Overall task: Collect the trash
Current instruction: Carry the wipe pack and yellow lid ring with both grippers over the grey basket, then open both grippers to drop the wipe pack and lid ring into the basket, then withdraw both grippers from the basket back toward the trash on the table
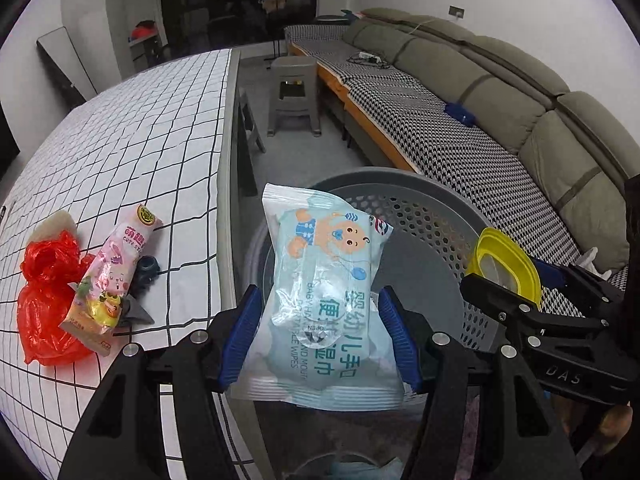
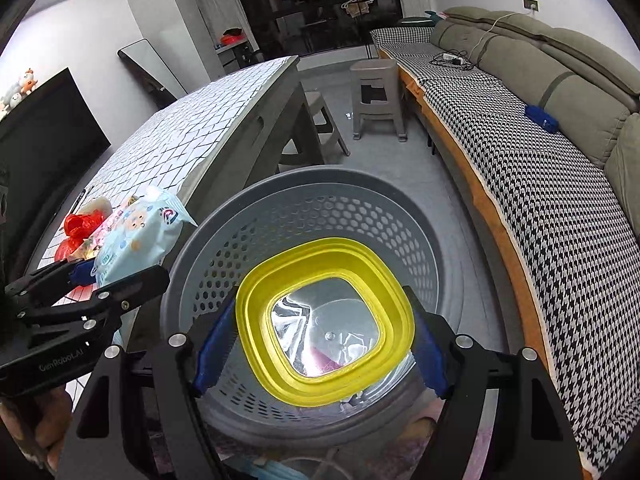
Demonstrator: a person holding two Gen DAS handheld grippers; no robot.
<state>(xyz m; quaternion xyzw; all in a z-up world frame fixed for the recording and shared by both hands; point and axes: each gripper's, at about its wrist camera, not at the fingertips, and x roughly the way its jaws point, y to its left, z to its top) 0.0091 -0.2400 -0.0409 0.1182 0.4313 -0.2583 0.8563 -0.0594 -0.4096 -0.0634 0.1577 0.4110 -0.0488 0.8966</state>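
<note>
Trash is held in both hands. At the bottom middle of the left wrist view, the left hand-held gripper (image 1: 320, 344) squeezes a pale blue pack of baby wipes (image 1: 326, 300) between its blue pads, over the near rim of the grey basket (image 1: 432, 204). At the bottom middle of the right wrist view, the right hand-held gripper (image 2: 320, 344) grips a yellow cup (image 2: 324, 320) over the basket's middle. On the checked tabletop (image 1: 132, 128) at the left lie a red bag (image 1: 48, 300), a pink snack wrapper (image 1: 108, 280) and maybe a small dark cap.
</note>
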